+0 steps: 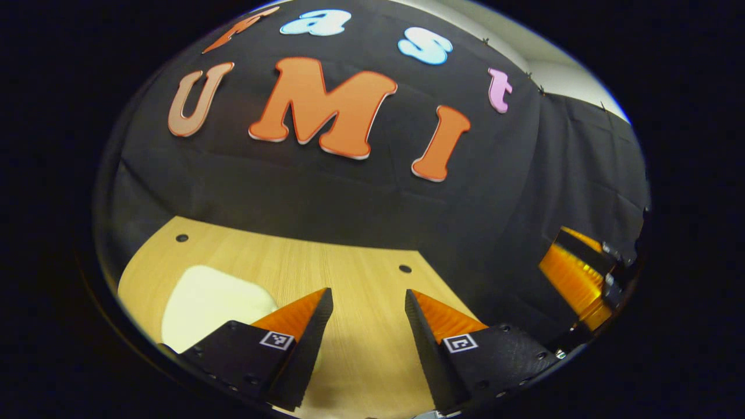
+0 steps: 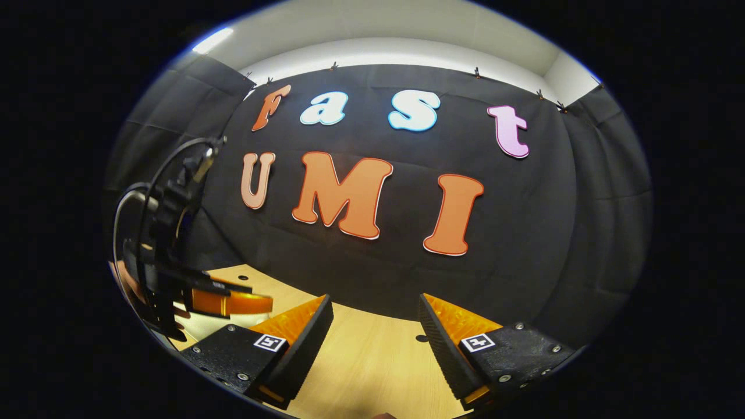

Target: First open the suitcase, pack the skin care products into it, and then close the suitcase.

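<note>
A: Where the left gripper (image 1: 368, 302) fills the bottom of the left gripper view, how do its fingers stand?

B: Spread apart, with nothing between them but bare wooden table (image 1: 355, 273). Each finger carries a small square marker on its base.

A: And past the fingers?

B: At the lower left of that view, a pale cream object (image 1: 206, 302) lies on the table, partly hidden behind the left-hand finger. It is too blurred and cut off to say whether it is the suitcase or one of the skin care products. Farther up the tabletop there are two small dark holes, one at the left, one near the centre. Behind the table hangs the black cloth wall (image 1: 326, 198). At the right edge of the frame, the other gripper shows, tilted against the cloth.

A: The right gripper view?

B: The right gripper (image 2: 375, 317) sits at the bottom of the frame, fingers likewise held wide, pinching nothing, above the same wooden table. At the left of the frame the left gripper hangs over the table edge, side-on, with black cables looping up from it; from here I cannot tell its finger gap. Beyond, the cloth wall, and above it a pale ceiling (image 2: 378, 29) across the top of the frame.
</note>
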The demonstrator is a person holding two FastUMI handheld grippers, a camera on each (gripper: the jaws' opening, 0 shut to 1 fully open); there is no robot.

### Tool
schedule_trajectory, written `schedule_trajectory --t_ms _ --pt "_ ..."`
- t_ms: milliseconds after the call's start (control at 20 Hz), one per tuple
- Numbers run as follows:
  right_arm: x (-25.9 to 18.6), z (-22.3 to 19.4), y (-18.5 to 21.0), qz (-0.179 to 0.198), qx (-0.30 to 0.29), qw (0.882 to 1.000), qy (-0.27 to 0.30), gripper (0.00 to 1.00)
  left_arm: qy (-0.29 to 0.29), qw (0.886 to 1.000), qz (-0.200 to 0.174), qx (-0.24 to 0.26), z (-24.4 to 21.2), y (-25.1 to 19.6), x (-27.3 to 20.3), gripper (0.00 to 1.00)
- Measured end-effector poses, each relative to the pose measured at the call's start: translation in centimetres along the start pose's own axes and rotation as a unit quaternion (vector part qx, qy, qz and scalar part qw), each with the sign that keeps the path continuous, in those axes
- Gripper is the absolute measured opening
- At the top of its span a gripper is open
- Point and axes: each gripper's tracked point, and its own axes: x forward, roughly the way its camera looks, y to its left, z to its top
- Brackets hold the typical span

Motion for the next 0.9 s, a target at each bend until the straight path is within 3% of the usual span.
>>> schedule_trajectory --t_ms 50,100,400,800,900 --pt "0.1 0.3 0.2 0.001 -0.001 1.0 -0.002 0.94 -0.02 1.0 0.0 -0.003 1.8 0.0 -0.7 0.89" --pt "0.0 0.6 0.5 -0.001 0.0 1.0 -0.003 0.94 -0.036 0.999 0.006 -0.004 3.5 0.3 -1.4 0.92" --pt "0.5 1.9 2.7 -0.004 0.001 1.0 -0.011 0.93 -0.107 0.993 0.047 0.031 10.0 2.6 -5.8 0.93" --pt "2.2 4.4 7.8 0.002 -0.005 0.999 -0.038 0.94 -0.145 0.974 0.114 0.127 10.1 5.3 -9.0 0.97" --pt "2.8 4.6 9.4 0.012 0.007 0.999 -0.038 0.94 -0.137 0.971 0.116 0.155 9.3 5.5 -8.8 0.97"
